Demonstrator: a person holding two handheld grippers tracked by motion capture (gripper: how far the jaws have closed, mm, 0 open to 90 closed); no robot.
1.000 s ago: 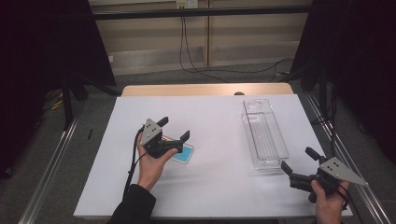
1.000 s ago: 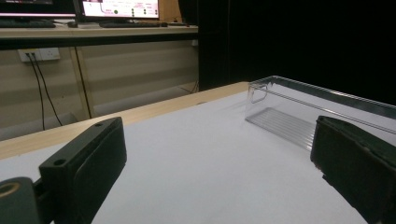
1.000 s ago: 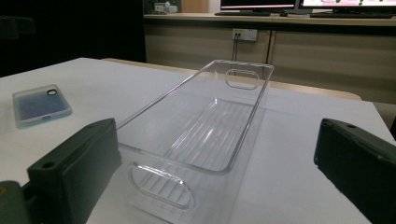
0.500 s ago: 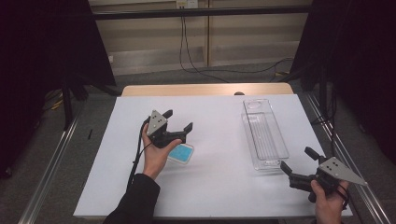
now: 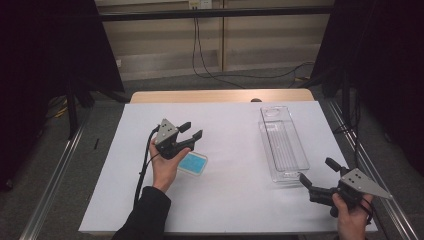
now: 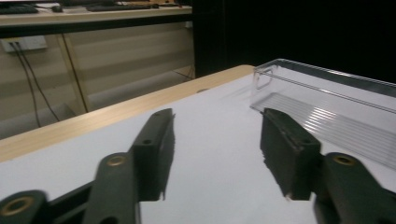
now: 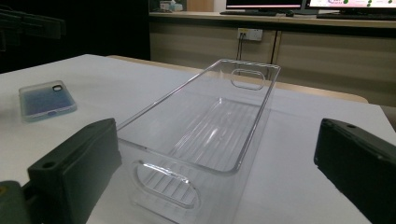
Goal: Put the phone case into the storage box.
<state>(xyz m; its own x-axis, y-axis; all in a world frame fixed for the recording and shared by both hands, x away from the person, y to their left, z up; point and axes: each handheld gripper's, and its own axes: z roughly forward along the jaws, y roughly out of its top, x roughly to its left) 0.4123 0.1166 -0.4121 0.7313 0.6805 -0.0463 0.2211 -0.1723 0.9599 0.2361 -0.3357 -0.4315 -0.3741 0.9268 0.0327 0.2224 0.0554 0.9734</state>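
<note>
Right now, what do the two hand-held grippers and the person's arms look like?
Each hand-held gripper, left and right, is black with two flat jaws and a grey three-cornered top plate. A black cable trails from the left one. The left arm wears a dark sleeve.

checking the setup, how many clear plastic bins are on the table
1: a long clear plastic bin with cut-out handles, empty, on the right half of the white table, just ahead of the right gripper. Nothing seems to hide another.
</note>
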